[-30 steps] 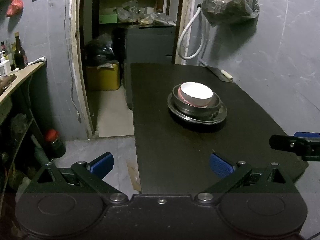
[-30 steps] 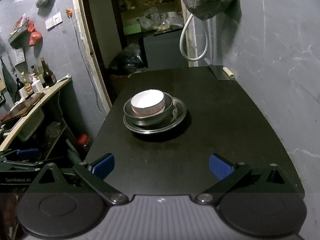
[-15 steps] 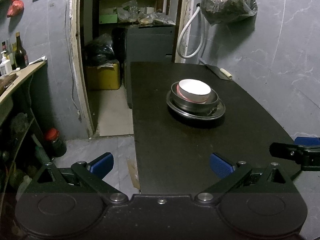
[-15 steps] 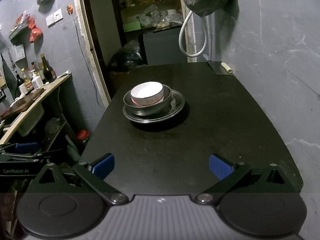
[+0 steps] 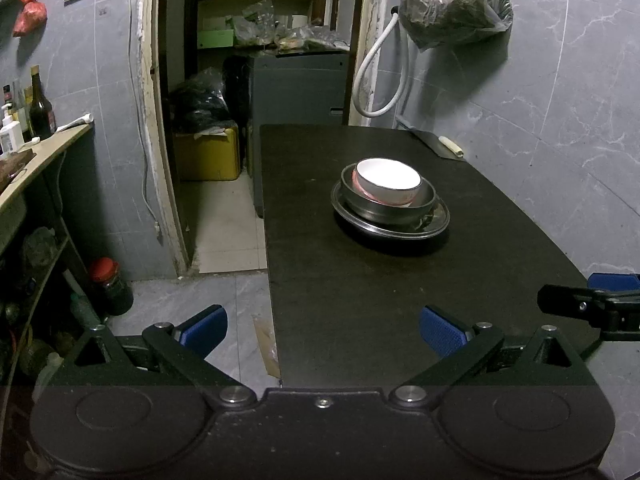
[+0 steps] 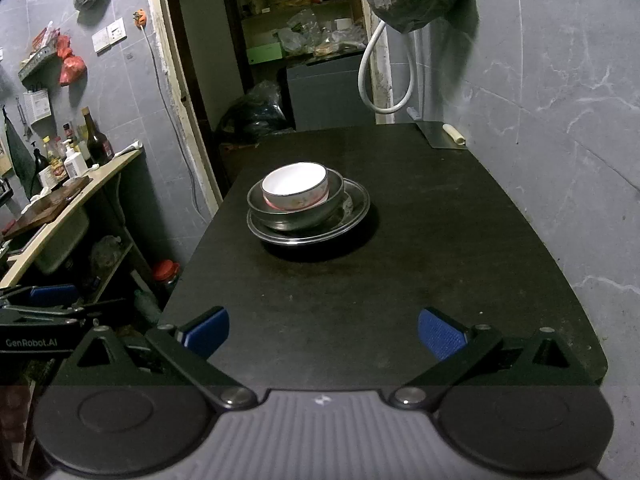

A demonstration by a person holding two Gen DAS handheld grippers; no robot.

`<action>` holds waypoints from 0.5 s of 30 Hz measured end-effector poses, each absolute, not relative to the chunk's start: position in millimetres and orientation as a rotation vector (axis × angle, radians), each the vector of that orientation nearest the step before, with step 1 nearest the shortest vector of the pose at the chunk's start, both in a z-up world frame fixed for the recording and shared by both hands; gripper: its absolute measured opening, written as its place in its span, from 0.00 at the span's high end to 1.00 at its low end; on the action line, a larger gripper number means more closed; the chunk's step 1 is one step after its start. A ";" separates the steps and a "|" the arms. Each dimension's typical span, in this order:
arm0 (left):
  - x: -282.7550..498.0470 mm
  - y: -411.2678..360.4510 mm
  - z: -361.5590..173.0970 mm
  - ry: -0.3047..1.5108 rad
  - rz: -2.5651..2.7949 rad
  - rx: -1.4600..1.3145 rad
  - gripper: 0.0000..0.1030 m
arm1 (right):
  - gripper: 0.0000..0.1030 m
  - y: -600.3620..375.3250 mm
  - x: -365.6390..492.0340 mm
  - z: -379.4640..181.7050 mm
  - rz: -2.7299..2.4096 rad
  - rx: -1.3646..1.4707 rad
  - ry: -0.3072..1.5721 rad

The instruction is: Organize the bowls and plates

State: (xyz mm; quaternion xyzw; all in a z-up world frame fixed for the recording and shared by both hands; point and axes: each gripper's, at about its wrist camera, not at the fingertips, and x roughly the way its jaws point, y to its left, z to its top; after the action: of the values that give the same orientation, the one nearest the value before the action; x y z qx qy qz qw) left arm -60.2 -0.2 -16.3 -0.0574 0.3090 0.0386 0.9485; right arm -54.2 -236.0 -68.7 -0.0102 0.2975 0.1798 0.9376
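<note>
A white bowl sits inside a steel bowl, which stands on a steel plate in the middle of the black table. The same stack shows in the right wrist view: white bowl, steel bowl, plate. My left gripper is open and empty at the table's near left edge, well short of the stack. My right gripper is open and empty over the table's near edge. Its fingers show at the right of the left wrist view.
A cleaver lies at the table's far right corner by the grey wall. A counter with bottles stands to the left. A red-lidded jar stands on the floor. A doorway opens behind the table. A bag hangs on the wall.
Both grippers have drawn back slightly from the stack and stay open. The stacked bowls and plate have not moved.
</note>
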 end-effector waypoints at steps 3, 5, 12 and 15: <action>-60.9 -1.4 -17.2 0.628 0.076 -0.115 0.01 | 0.00 -236.1 -54.1 -68.7 0.368 -0.022 0.608; -61.2 -0.8 -17.8 0.630 0.075 -0.116 0.01 | 0.00 -236.2 -54.0 -68.7 0.369 -0.022 0.607; -61.3 -0.7 -17.5 0.627 0.074 -0.114 0.01 | 0.00 -236.1 -54.2 -68.5 0.368 -0.021 0.608; -61.3 -1.0 -17.5 0.629 0.074 -0.114 0.01 | 0.00 -236.0 -54.2 -68.6 0.368 -0.021 0.607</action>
State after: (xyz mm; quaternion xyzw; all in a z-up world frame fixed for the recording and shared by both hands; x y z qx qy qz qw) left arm -61.3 -1.0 -17.5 -0.0560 0.3090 0.0363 0.9487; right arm -54.2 -236.0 -68.6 -0.0101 0.2973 0.1799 0.9376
